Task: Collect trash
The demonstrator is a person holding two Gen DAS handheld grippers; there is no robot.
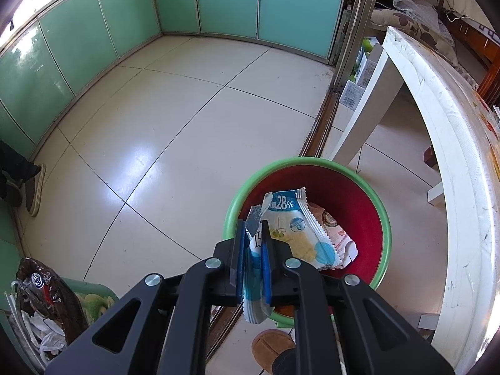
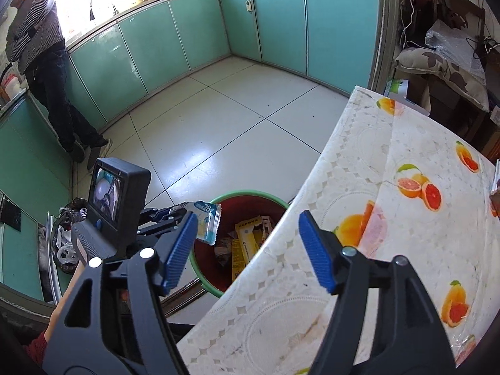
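Observation:
My left gripper is shut on a white and blue snack wrapper marked 28%, held above the red bin with a green rim on the floor. The bin holds another wrapper. In the right wrist view the left gripper holds the wrapper over the bin, which holds yellow packets. My right gripper is open and empty above the table edge.
A table with a fruit-print cloth stands right of the bin; its white edge shows in the left wrist view. Teal cabinets line the tiled floor. A person stands at the counter. A bag of rubbish lies at the left.

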